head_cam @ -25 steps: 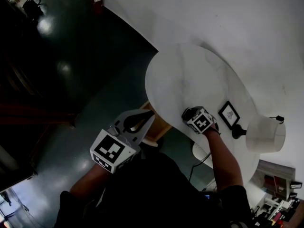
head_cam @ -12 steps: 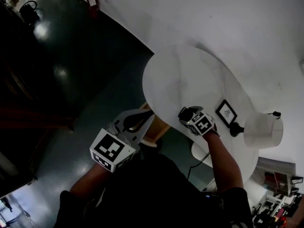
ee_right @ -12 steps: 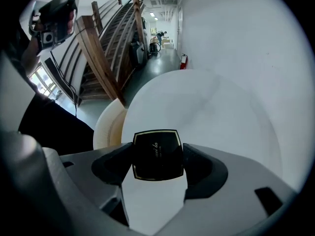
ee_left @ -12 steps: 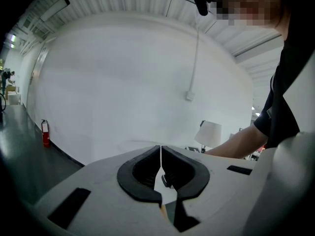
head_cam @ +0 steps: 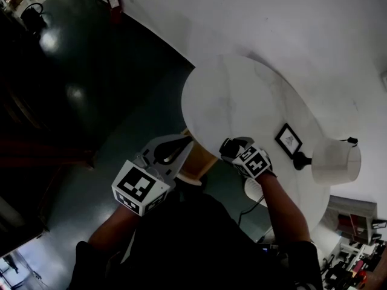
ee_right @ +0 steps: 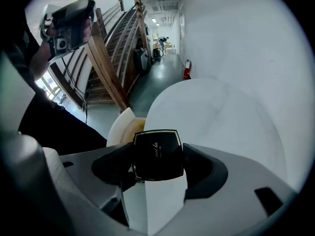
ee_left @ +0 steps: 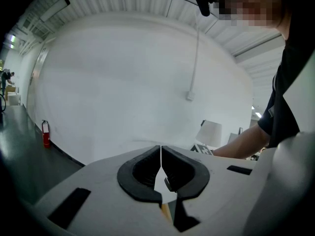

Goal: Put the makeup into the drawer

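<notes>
Drawer (ee_right: 124, 127) is seen only in part: a pale, tan-lined corner juts from under the table (head_cam: 242, 95) rim, and its inside cannot be made out. In the head view the makeup compact (ee_right: 157, 154) is lost in shadow at the right gripper (head_cam: 226, 146). The lettering on its black, gold-edged lid is too small to be read.

Noted on the table's far side: a small framed picture (head_cam: 289, 140), with a lamp (head_cam: 336, 162) just beside it. A red fire extinguisher (head_cam: 112, 0) is set against the wall. Wooden stairs (ee_right: 110, 48) are seen beyond the dark floor.

Right gripper is held over the table's near edge, forearm stretched. Its jaws are pinched on the compact, which is carried above the tabletop, just beside the drawer. Left gripper (head_cam: 184, 144) is held low, off the table and near the drawer, jaws pressed together with nothing between.
</notes>
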`<control>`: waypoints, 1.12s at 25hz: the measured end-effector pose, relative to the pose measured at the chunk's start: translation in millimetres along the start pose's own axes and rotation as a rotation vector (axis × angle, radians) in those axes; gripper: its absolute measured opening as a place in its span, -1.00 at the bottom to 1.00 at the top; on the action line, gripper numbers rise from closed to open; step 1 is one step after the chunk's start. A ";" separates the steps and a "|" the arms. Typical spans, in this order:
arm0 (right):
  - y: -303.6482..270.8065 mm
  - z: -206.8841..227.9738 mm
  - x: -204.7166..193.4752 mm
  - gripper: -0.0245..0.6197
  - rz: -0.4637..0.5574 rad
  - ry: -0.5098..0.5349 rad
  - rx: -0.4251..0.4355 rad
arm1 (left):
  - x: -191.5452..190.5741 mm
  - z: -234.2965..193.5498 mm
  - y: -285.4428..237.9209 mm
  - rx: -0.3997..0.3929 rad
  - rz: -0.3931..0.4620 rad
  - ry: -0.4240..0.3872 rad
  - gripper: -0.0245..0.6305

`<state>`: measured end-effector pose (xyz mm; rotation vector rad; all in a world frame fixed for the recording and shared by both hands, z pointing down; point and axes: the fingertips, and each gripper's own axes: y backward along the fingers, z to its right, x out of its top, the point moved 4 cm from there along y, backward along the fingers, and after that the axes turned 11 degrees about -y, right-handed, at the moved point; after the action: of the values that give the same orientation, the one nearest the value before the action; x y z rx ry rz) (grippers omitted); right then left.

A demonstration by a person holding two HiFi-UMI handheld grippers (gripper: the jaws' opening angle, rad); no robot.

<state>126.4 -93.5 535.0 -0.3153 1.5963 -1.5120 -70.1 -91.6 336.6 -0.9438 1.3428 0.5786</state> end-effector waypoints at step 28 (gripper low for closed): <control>-71.9 -130.3 0.5 -0.05 0.006 0.079 0.079 | -31.8 -11.8 -11.9 -0.116 -0.079 -0.013 -0.89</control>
<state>4.2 -22.2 581.4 -0.2085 1.5924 -1.5962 -72.4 -102.7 370.7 -1.0807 1.2656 0.6055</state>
